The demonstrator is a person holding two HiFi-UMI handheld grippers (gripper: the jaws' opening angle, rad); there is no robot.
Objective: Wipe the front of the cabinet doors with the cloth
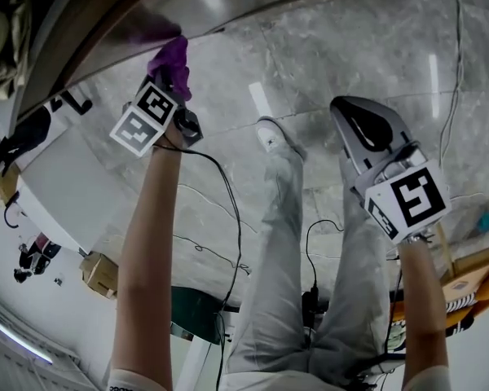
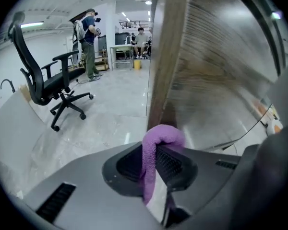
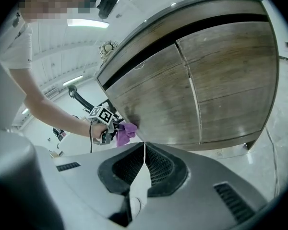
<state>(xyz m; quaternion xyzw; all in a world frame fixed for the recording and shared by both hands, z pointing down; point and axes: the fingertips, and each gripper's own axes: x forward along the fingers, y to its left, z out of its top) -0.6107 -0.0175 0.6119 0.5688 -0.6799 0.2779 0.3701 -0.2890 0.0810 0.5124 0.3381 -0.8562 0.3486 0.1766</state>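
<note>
Right now the left gripper (image 1: 173,84) sits in the upper left of the head view, at the end of a bare outstretched arm. Its jaws are clamped on a purple cloth (image 1: 173,58). In the left gripper view the cloth runs as a folded strip between the two jaws and bulges over their tips at the centre of the frame. The wooden edge of the cabinet (image 2: 168,56) rises right behind it.

Seen from the right gripper view, the cloth is pressed against the left door (image 3: 153,90) near its lower left corner, at the left of centre in that frame. The right door (image 3: 230,80) fills the upper right, with a thin seam between the two doors.

The right gripper (image 1: 346,108) hangs at the right of the head view, well apart from the cabinet. Its jaws are closed together with nothing between them.

The person's legs (image 1: 285,259) in light trousers run down the middle of the head view over a grey marble floor (image 1: 326,47). In the left gripper view a black office chair (image 2: 53,85) stands at the left, and another person (image 2: 90,44) stands farther back near the top.
</note>
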